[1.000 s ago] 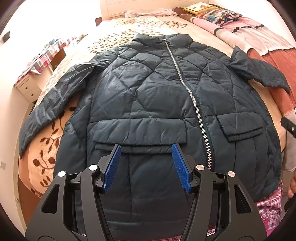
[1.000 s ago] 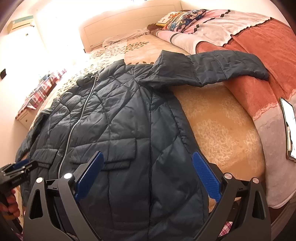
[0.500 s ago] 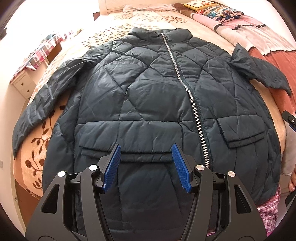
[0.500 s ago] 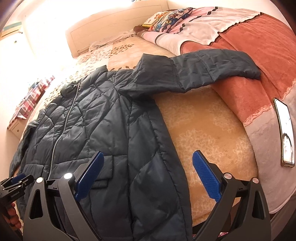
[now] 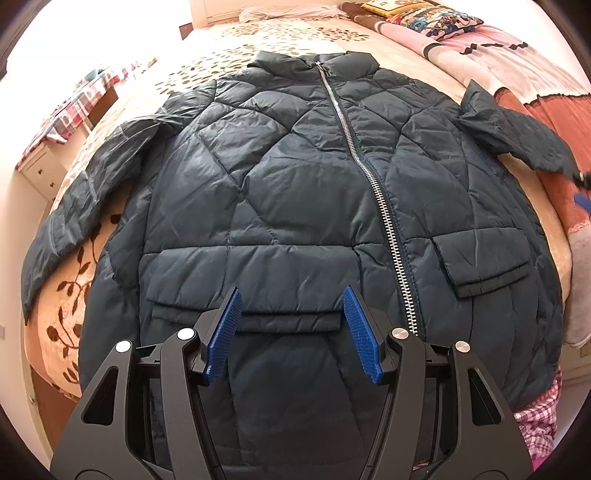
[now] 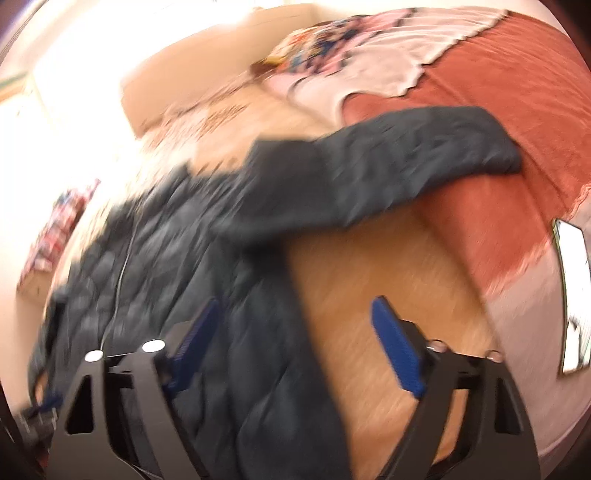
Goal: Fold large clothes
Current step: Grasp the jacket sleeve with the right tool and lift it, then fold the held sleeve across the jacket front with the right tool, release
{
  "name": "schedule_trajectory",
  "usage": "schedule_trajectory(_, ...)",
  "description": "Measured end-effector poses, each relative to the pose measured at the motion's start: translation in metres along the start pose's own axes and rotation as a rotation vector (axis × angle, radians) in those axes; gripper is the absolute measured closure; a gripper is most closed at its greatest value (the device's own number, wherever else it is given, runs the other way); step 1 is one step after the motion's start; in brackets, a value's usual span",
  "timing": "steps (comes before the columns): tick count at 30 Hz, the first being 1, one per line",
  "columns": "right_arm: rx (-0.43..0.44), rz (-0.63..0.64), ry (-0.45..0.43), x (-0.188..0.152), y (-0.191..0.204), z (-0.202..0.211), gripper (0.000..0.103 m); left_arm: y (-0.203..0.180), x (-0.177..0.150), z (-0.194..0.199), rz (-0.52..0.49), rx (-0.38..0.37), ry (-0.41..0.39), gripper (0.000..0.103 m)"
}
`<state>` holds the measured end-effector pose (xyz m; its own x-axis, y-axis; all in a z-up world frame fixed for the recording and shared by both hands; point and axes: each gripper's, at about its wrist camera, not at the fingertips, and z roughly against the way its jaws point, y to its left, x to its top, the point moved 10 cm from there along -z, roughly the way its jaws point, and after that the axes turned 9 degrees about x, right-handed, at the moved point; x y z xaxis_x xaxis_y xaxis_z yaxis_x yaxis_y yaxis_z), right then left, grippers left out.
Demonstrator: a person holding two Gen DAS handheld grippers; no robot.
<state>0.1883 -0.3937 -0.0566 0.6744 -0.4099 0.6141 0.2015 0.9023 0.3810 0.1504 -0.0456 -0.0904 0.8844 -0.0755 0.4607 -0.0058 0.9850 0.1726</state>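
Note:
A dark quilted jacket (image 5: 295,192) lies zipped and front up on the bed, with both sleeves spread out. My left gripper (image 5: 291,299) hovers open over the flap of its lower left pocket, with nothing between the pads. The right wrist view is blurred by motion. In it my right gripper (image 6: 295,306) hangs above the jacket's right side edge (image 6: 280,332) and the bare bedspread, and its jaws are closing without pressing on anything. The right sleeve (image 6: 406,158) stretches away ahead of it onto a rust blanket.
A phone (image 6: 570,295) lies on the pink and rust blanket (image 6: 517,92) at the right. Pillows (image 5: 424,18) sit at the head of the bed. A white nightstand under a plaid cloth (image 5: 66,118) stands left of the bed. Plaid fabric (image 5: 535,424) shows below the hem.
My right gripper has swung to the right, past the jacket's side towards the sleeve, and its jaws have narrowed. My left gripper has crept slightly closer over the jacket front.

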Motion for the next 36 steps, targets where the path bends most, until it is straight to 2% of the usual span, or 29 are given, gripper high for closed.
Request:
schedule_trajectory(1, -0.001, -0.054, -0.012, 0.013, -0.015, -0.003, 0.039, 0.0, 0.001, 0.0, -0.002, 0.0, 0.001, 0.045)
schedule_trajectory(4, -0.01, -0.219, -0.033, 0.04, -0.059, -0.01, 0.04, -0.003, 0.003, -0.001, -0.01, 0.001, -0.001, 0.045)
schedule_trajectory(8, -0.024, -0.437, -0.071, 0.057, -0.115, -0.016, 0.04, -0.006, 0.003, -0.001, -0.02, 0.001, 0.0, 0.045)
schedule_trajectory(10, 0.009, -0.534, -0.094, 0.064, -0.135, -0.019, 0.04, -0.007, 0.003, -0.003, -0.024, 0.004, 0.002, 0.045)
schedule_trajectory(14, 0.018, -0.577, -0.133, 0.08, -0.146, -0.021, 0.04, -0.008, 0.002, -0.005, -0.027, 0.007, 0.01, 0.045)
schedule_trajectory(16, 0.01, -0.602, -0.159, 0.088, -0.153, -0.022, 0.052, -0.008, 0.003, -0.005, -0.027, 0.006, 0.009, 0.045)
schedule_trajectory(18, 0.058, -0.662, -0.194, 0.096, -0.159, -0.026, 0.063, -0.008, 0.003, -0.005, -0.024, 0.006, 0.009, 0.045)
schedule_trajectory(19, 0.069, -0.69, -0.195, 0.098, -0.163, -0.031, 0.079, -0.008, 0.003, -0.005, -0.022, 0.005, 0.008, 0.045)
schedule_trajectory(20, 0.07, -0.719, -0.187, 0.098, -0.169, -0.034, 0.088, -0.007, 0.003, -0.005, -0.018, 0.004, 0.007, 0.045)
schedule_trajectory(22, 0.112, -0.777, -0.2, 0.102, -0.173, -0.033, 0.096, -0.004, 0.003, -0.004, -0.008, 0.003, 0.003, 0.045)
schedule_trajectory(25, 0.064, -0.6, -0.27, 0.127, -0.149, -0.006, 0.097, 0.007, 0.003, 0.0, 0.015, -0.001, -0.018, 0.045)
schedule_trajectory(26, 0.037, -0.501, -0.311, 0.138, -0.131, 0.011, 0.097, 0.01, 0.004, 0.001, 0.021, -0.001, -0.024, 0.045)
schedule_trajectory(28, 0.035, -0.359, -0.38, 0.157, -0.094, 0.04, 0.097, 0.019, 0.005, 0.003, 0.036, -0.004, -0.042, 0.045)
schedule_trajectory(30, 0.058, -0.18, -0.434, 0.179, -0.035, 0.067, 0.097, 0.028, 0.006, 0.005, 0.051, -0.003, -0.059, 0.045)
schedule_trajectory(33, 0.113, 0.089, -0.454, 0.196, 0.063, 0.084, 0.097, 0.044, 0.008, 0.009, 0.089, -0.008, -0.087, 0.045)
schedule_trajectory(34, 0.151, 0.209, -0.449, 0.195, 0.112, 0.086, 0.097, 0.049, 0.008, 0.01, 0.104, -0.014, -0.094, 0.045)
schedule_trajectory(36, 0.207, 0.36, -0.424, 0.182, 0.181, 0.078, 0.097, 0.061, 0.006, 0.012, 0.139, -0.024, -0.107, 0.045)
